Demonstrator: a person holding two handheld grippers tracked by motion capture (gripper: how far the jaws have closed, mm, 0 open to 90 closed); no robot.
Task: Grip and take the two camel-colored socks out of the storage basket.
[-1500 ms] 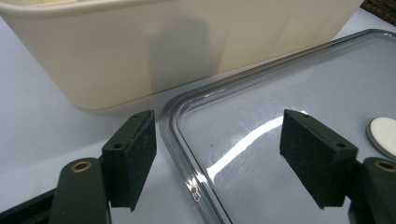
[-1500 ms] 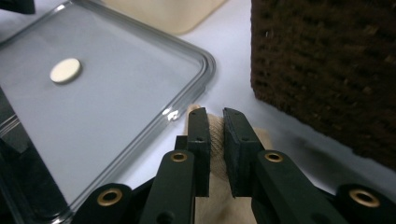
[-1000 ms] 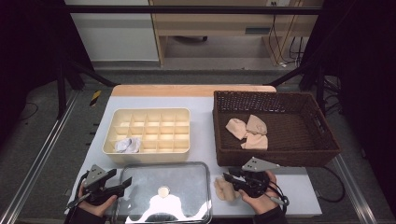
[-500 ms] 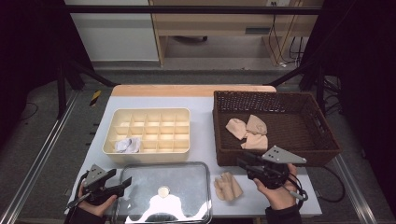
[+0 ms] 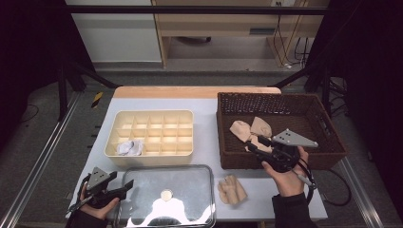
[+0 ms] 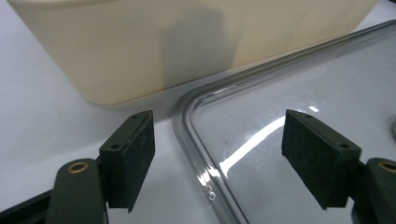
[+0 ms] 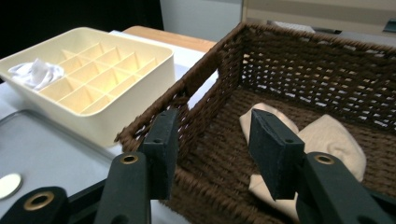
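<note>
Your right gripper [image 7: 212,154] has its jaws apart with nothing between the pads; they have just been opening. It hangs over the near left corner of the brown wicker basket [image 5: 228,107], where beige socks [image 7: 327,140] lie on the bottom. One more beige sock [image 5: 232,190] lies on the table just before the basket. Your left gripper [image 6: 219,158] rests spread wide and empty, straddling the corner of the clear lid [image 6: 303,93], beside the cream divided tray [image 5: 149,135].

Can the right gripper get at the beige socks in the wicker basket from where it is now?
Probably yes: the right gripper is open and empty above the open-topped basket, beside the beige socks, with nothing between.
</note>
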